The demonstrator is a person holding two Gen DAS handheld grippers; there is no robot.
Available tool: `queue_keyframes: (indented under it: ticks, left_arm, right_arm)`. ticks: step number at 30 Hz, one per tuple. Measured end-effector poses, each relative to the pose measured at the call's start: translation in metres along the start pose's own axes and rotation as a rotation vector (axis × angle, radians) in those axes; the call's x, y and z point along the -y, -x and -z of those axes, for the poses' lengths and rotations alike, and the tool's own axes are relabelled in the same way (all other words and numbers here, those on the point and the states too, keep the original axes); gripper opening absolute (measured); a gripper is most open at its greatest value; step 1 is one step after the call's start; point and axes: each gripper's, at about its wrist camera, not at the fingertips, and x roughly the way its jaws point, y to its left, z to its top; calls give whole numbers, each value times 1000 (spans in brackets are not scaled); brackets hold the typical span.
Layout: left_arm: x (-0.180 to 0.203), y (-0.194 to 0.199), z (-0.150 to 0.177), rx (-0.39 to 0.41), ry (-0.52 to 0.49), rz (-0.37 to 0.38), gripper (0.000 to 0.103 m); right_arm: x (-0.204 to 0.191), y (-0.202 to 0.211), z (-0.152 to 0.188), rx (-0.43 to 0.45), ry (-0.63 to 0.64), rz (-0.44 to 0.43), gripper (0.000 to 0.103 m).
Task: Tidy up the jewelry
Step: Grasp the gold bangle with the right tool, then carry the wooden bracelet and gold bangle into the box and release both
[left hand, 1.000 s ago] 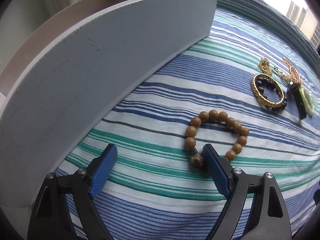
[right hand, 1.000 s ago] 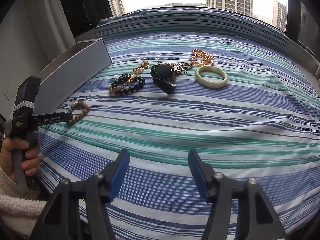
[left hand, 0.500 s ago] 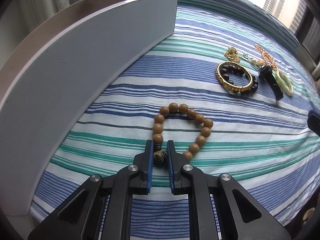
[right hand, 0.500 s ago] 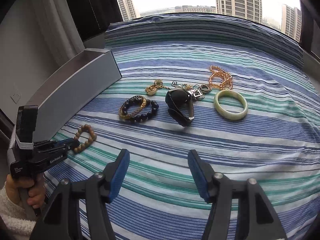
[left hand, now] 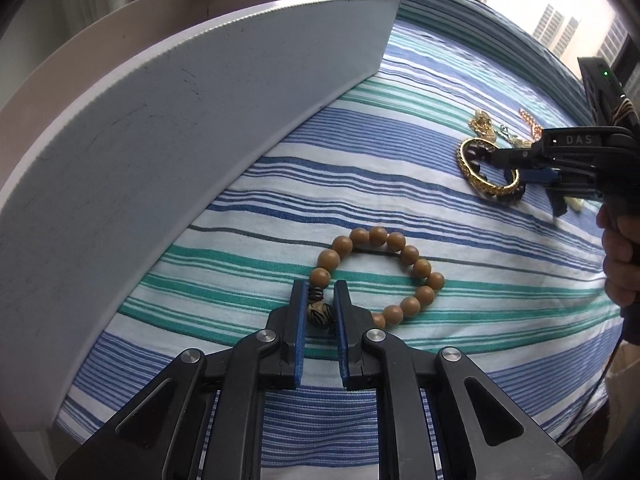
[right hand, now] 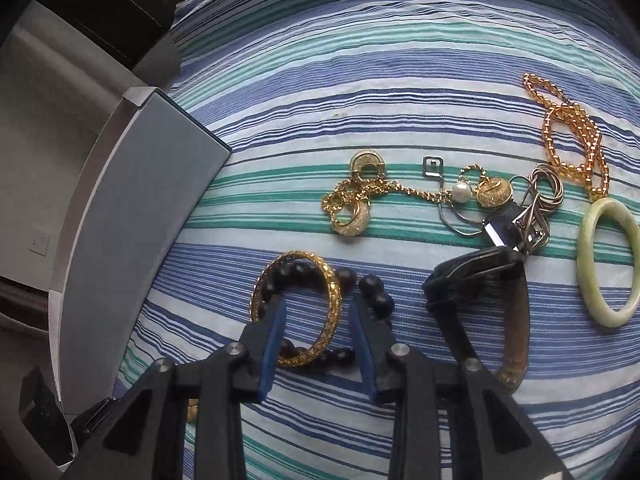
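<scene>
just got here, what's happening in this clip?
A person is sorting jewelry on a striped bedspread with two handheld tools. The left tool is shut on the patterned bead of the wooden bead bracelet, which lies on the cloth beside the gray box. The right tool is open, its fingers straddling one side of the gold bangle that lies over a dark bead bracelet. Nothing visible in the box yet.
</scene>
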Motion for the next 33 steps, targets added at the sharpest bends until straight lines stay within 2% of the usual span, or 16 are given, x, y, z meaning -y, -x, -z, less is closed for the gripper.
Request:
queue_keyframes:
  ticks: [1, 2, 4, 10, 14, 24, 28, 33]
  left_arm:
    - [-1, 1, 0, 0, -1, 2, 11]
    - [0, 1, 0, 1, -3, 5, 11]
    - [0, 8, 0, 11, -5, 15, 11]
    - [-2, 48, 2, 67, -20, 54, 11]
    - [-1, 70, -2, 101, -24, 74, 11]
    - [-13, 111, -2, 121, 14, 126, 11]
    - [-27, 145, -12, 151, 43, 153, 11]
    - [-65, 195, -38, 253, 100, 98, 11]
  right_arm:
    - [-2, -1, -1, 4, 10, 12, 30]
    - [-6, -2, -1, -4, 29, 39, 12]
    - [-8, 2, 1, 14, 34, 41, 8]
    - [-36, 52, 17, 141, 164, 49, 7]
    - [-54, 81, 30, 194, 250, 56, 7]
    - [-87, 101, 56, 233, 365, 30, 7]
    - [-114, 112, 56, 247, 415, -28, 7]
    - [-176, 127, 37, 279, 496, -149, 7]
